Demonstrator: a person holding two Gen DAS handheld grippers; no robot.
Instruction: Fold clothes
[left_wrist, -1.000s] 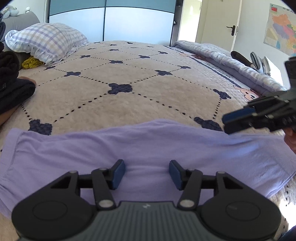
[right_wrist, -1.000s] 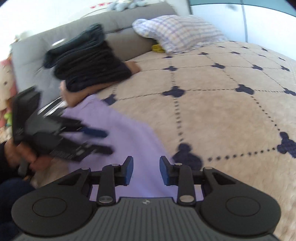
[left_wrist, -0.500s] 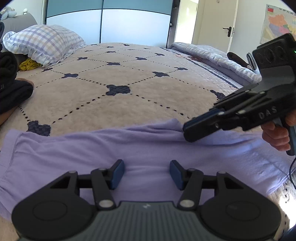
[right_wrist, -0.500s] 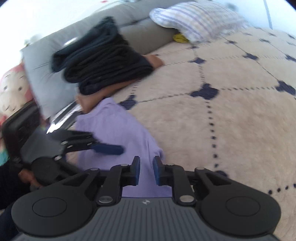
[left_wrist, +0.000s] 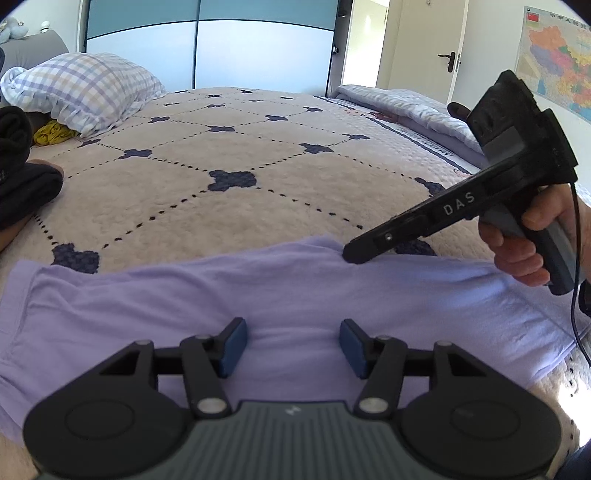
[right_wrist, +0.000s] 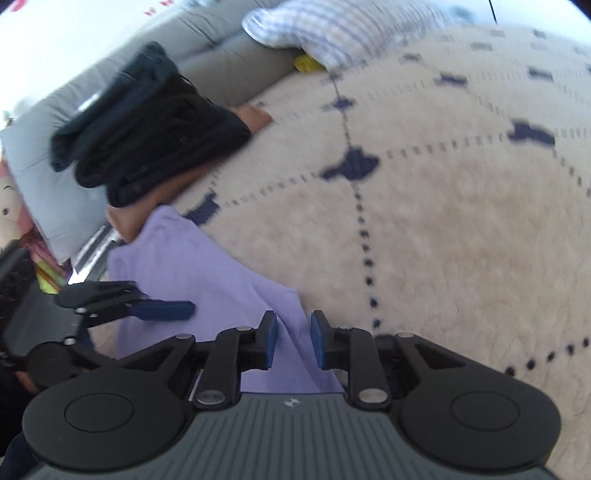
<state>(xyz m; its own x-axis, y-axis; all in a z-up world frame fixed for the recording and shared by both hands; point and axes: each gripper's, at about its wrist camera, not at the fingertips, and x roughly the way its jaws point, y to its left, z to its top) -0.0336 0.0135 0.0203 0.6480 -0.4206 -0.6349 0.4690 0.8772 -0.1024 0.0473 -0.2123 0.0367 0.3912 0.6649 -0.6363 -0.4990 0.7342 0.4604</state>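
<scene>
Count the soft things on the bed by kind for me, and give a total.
Flat lilac cotton T-shirt: 1
Purple-and-white checked pillow: 1
Dark folded garments in a stack: 1 stack, number of pieces unclear
Crumpled yellow cloth by the pillow: 1
Pale folded quilt at the far edge: 1
Total: 5

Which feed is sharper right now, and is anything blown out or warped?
Left wrist view: sharp, the lavender shirt and right gripper crisp; fisheye bulges the bedspread. Right wrist view: motion-blurred, the dark folded clothes smeared, top-left corner overexposed white, left gripper soft.
</scene>
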